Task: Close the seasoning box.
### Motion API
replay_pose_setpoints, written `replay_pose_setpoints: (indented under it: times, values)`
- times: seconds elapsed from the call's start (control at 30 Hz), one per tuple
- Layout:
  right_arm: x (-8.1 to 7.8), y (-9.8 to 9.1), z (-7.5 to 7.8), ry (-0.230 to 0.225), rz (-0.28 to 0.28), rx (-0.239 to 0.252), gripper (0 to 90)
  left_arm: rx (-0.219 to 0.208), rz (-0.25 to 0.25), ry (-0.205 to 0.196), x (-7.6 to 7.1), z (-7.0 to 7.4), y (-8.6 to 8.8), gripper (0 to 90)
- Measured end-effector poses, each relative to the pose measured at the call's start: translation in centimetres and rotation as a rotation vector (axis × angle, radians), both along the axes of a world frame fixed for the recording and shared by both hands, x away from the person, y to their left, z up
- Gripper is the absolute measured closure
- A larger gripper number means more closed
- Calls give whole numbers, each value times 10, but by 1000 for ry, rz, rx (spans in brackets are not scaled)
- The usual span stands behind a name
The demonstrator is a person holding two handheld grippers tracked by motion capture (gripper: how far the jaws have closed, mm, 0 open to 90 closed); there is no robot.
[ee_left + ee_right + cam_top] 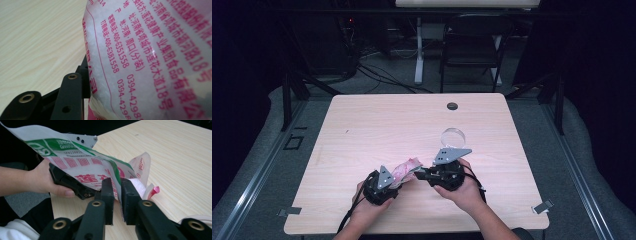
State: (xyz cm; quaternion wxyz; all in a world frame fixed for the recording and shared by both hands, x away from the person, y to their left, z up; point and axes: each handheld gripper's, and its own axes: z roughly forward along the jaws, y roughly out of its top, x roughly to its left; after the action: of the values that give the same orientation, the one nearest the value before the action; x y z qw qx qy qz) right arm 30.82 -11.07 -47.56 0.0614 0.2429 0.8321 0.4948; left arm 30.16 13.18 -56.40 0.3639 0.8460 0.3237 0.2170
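Observation:
A plastic bag [404, 169] of white granules, printed in pink and red, hangs just above the table between the two grippers. My left gripper [394, 179] is shut on its body. In the left gripper view the bag [150, 55] bulges against one black finger [72, 92]. My right gripper [418, 172] comes at it from the right. In the right gripper view the bag's [87, 167] flat, green-striped top edge passes between the right gripper's [118, 192] jaws, which stand slightly apart around the thin film. A hand [42, 180] holds the left gripper [70, 183] behind the bag.
A clear round glass piece [453, 136] sits on the light wooden table [362, 130] just beyond my right gripper. A black grommet [452, 106] is near the far edge. A chair [474, 45] and a desk leg stand behind the table.

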Motion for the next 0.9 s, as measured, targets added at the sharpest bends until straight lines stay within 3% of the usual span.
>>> replay_pose_setpoints:
  times: [0.2,0.47,0.67,0.83,0.9]
  values:
    - [-4,-7,5,-27,-43,29,706,-10,22,-26,6,8,3,588]
    - [-9,-21,15,-71,-101,25,651,-31,19,-32,19,14,0,590]
    - [-2,-32,26,-82,-146,0,615,-63,27,-33,32,19,-2,592]
    - [9,-36,39,-121,-152,-50,548,-57,51,-53,39,21,-3,593]
    - [14,-39,41,-128,-156,-38,541,-65,53,-46,41,22,-2,593]
